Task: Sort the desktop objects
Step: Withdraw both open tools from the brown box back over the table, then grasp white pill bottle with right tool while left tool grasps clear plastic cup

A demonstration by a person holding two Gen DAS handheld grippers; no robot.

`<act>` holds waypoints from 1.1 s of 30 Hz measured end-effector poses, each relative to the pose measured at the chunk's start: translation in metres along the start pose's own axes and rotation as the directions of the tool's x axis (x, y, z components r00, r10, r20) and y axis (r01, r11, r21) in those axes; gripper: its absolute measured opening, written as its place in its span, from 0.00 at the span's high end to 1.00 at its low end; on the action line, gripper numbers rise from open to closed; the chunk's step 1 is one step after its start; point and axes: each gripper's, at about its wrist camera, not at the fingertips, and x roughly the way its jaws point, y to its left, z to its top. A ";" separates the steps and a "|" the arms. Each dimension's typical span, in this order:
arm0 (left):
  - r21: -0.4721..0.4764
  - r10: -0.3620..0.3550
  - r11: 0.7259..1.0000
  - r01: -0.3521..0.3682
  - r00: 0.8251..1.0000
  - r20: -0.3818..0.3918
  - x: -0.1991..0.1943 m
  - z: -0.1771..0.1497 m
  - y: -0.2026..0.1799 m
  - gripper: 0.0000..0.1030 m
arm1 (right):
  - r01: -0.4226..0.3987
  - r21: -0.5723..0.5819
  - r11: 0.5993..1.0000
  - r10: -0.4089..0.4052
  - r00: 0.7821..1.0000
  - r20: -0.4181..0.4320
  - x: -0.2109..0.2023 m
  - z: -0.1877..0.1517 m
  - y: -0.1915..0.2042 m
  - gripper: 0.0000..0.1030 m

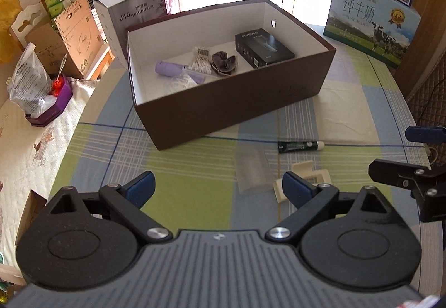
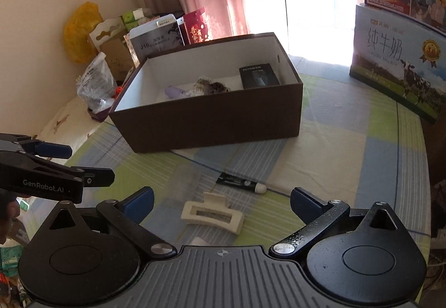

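Both the left tool (image 1: 218, 188) and the right tool (image 2: 221, 203) are hovering wide open and empty over the checked surface (image 1: 195, 185), where a cream hair clip (image 2: 212, 216) and dark tube (image 2: 241, 182) are lying before the brown box (image 2: 211, 115).

Both wrist cameras sit low over the checked green-and-blue cloth worktop (image 1: 195, 182), each looking forward between its own blue-padded fingers (image 1: 142, 187) towards the open brown cardboard box (image 1: 237, 110) by the bright window. The left view is nearer the box and looks down into it; the right view (image 2: 303, 205) stands further back. Both share the box, the cream hair claw (image 2: 211, 216) before it and the milk carton (image 2: 398, 68) to its right.
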 end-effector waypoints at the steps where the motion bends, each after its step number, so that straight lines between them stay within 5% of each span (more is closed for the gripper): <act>1: 0.001 -0.002 1.000 0.002 1.000 -0.005 0.000 -0.003 -0.001 0.07 | -0.001 -0.002 1.000 0.001 1.000 -0.007 0.000 -0.003 0.000 0.02; 33: 0.020 -0.024 0.999 0.027 0.987 -0.162 0.033 -0.068 -0.029 0.07 | 0.028 0.083 0.996 -0.013 0.986 -0.169 0.021 -0.070 -0.016 0.02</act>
